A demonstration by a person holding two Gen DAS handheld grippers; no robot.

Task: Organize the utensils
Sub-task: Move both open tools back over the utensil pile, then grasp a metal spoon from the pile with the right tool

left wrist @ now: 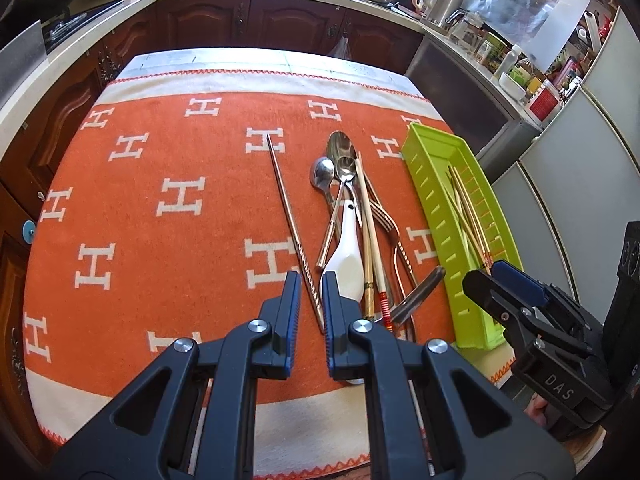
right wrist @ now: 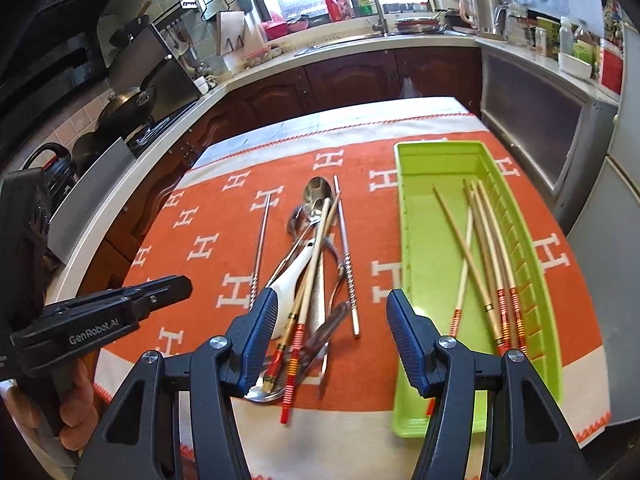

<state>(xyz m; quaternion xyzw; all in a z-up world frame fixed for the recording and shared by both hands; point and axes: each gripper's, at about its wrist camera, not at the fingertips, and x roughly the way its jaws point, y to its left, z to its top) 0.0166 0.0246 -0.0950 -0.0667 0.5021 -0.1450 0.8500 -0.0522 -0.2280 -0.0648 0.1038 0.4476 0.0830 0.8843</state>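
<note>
Left wrist view: left gripper, nearly closed and empty, hovers over the metal chopstick, running lengthwise up-frame.

Right wrist view: right gripper, half-open and empty; utensil pile lower centre (nearer it), green tray right.

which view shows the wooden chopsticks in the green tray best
The right wrist view: the wooden chopsticks lie in full length inside the green plastic tray, red-banded ends visible. In the left wrist view the chopsticks are foreshortened and the right gripper covers their near ends.
</note>
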